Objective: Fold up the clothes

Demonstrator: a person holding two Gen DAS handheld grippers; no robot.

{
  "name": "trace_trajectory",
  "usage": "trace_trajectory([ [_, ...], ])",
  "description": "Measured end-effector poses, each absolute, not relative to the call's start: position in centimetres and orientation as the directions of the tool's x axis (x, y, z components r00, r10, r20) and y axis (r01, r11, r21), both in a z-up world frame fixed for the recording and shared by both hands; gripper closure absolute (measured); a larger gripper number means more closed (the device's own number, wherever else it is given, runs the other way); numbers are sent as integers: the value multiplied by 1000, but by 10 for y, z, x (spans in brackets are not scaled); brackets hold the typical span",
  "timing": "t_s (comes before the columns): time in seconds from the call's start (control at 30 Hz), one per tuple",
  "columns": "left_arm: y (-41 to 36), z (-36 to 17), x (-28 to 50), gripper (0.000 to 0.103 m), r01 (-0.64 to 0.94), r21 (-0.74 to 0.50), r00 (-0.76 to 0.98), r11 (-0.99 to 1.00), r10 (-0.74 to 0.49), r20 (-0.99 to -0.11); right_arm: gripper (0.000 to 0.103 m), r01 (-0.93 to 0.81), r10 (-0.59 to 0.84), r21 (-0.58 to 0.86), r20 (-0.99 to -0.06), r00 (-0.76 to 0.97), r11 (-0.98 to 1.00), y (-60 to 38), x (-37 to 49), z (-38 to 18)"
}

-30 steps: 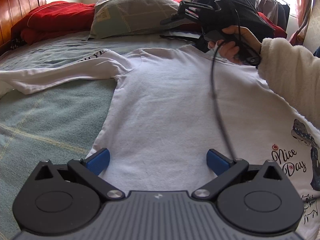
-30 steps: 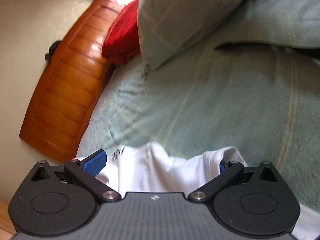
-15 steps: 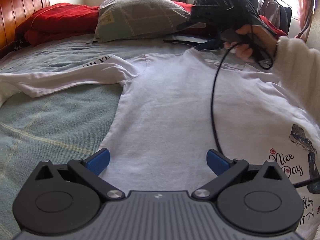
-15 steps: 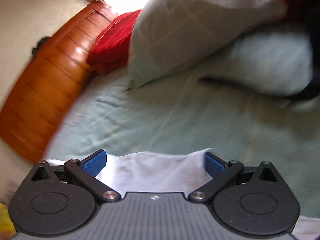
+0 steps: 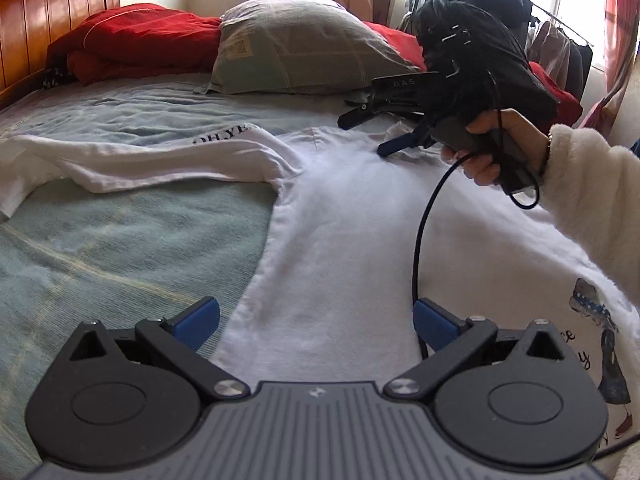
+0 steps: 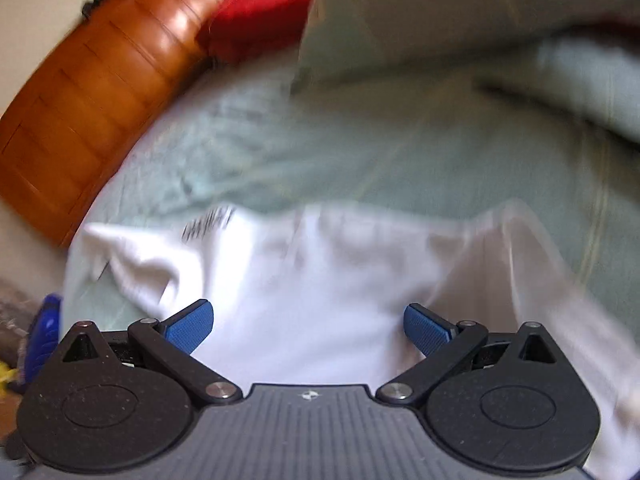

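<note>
The left gripper (image 5: 316, 320) was close to the camera with its two blue fingers (image 5: 198, 322) spread wide apart and nothing between them; under it lay the white shirt (image 5: 352, 232), spread flat on the green bed cover (image 5: 120, 240); the left view showed a little picture with writing (image 5: 596, 344) on the shirt's right side, which the right view did not show. One sleeve (image 5: 152, 160) stretched out to the left, and it had black letters near the shoulder. Farther up, the left view showed the right gripper (image 5: 360, 132) from outside, held by a hand (image 5: 496, 148) in a fluffy cream sleeve (image 5: 592, 196); its tips were at the neck end of the shirt, spread apart, and a black cable (image 5: 420, 240) hung down from it; I could not tell if the tips touched the cloth. Behind that were a grey-green pillow (image 5: 296, 44), a red blanket (image 5: 132, 44) and a wooden headboard (image 5: 52, 8), and clothes on a rack (image 5: 560, 44) by the window.

The right view was blurry; its own blue fingers (image 6: 190, 326) stood wide open and held nothing; the white shirt (image 6: 304, 292) filled the space just past them; then came the green cover (image 6: 320, 152), the pillow (image 6: 400, 28) and the headboard (image 6: 92, 88).
</note>
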State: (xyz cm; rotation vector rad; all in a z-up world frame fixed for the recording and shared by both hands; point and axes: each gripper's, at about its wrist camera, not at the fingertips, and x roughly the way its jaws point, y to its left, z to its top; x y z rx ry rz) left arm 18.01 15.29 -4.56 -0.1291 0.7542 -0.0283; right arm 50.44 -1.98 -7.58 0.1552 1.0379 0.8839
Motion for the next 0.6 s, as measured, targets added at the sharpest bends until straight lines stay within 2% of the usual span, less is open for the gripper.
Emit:
trace_trajectory([
  [0.1, 160, -34, 180, 1, -7, -109, 735, 994, -69, -675, 0, -565, 677, 470, -698, 232, 678, -30, 497, -61],
  [0.27, 157, -14, 206, 1, 121, -99, 747, 988, -156, -647, 0, -633, 517, 212, -783, 346, 745, -72, 448, -26],
  [0.37, 140, -14, 250, 1, 245, -72, 735, 967, -234, -636, 0, -638, 431, 93, -810, 398, 764, -103, 411, -26],
  [0.5, 128, -43, 308, 1, 242, -116, 706, 963, -257, -660, 0, -589, 326, -13, -822, 466, 808, -134, 365, -38],
  [0.6, 119, -66, 352, 1, 239, -149, 684, 960, -275, -676, 0, -565, 316, -32, -802, 507, 825, -153, 337, -40],
])
